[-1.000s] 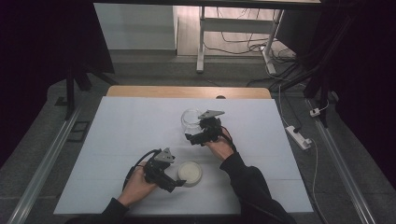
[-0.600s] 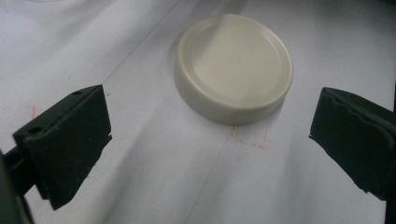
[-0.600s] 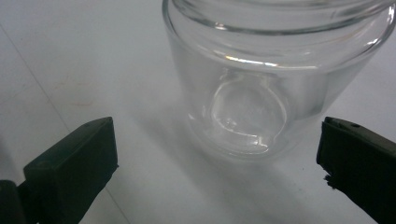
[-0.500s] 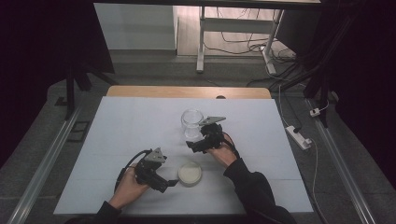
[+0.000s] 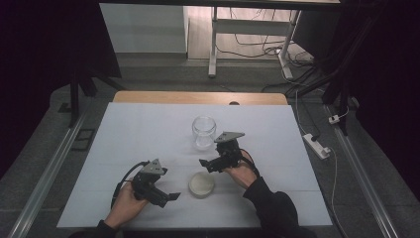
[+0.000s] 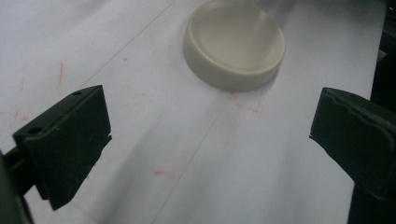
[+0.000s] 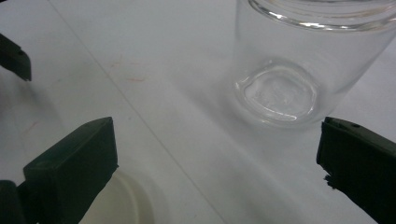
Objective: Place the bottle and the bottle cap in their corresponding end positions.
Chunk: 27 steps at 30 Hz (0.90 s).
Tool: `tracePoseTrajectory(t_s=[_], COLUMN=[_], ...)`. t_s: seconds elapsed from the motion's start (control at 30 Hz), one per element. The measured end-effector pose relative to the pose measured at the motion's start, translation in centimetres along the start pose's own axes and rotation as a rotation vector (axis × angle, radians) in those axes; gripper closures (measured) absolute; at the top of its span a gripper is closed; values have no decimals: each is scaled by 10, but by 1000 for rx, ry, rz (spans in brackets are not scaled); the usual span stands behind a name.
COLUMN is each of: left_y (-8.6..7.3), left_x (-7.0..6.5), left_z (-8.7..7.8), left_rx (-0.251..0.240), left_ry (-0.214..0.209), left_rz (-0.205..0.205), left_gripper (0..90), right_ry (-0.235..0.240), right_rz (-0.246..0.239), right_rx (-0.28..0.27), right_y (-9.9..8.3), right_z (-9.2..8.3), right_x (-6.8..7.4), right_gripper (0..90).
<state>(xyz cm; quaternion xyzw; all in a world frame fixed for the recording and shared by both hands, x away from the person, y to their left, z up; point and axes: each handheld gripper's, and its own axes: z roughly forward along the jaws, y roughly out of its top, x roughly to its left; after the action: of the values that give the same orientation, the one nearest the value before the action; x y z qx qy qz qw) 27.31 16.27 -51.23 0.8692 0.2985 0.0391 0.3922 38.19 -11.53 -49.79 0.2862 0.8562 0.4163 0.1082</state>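
Left gripper point(image 5: 167, 197) gapes just beside lid point(image 5: 201, 184), apart

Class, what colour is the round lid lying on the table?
The lid is cream, clearest in the left gripper view.

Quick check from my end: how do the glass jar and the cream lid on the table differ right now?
The glass jar is clear and see-through; the lid is opaque cream. The jar stands tall and upright with its mouth open; the lid is a low flat disc lying apart from it, nearer the person. The jar lies ahead of the open right claw; the lid lies ahead of the open left claw. Both are round, rest on the white table, and neither is gripped.
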Motion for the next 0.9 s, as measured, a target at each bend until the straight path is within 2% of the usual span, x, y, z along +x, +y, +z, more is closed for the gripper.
tracePoseTrajectory(t_s=[0.27,0.5,0.9], left_y=[-16,-31,-56], left_x=[0,2,4], left_z=[-17,-30,-51], left_rx=[-15,-18,-29], left_ry=[11,34,91], left_rz=[-41,-89,-160], left_gripper=[0,0,0], right_ry=[12,9,-27], right_rz=[-31,-16,17], right_rx=[-20,-9,31], right_y=[-8,-19,-45], right_z=[-17,-31,-60], right_x=[10,14,13], right_gripper=[0,0,0])
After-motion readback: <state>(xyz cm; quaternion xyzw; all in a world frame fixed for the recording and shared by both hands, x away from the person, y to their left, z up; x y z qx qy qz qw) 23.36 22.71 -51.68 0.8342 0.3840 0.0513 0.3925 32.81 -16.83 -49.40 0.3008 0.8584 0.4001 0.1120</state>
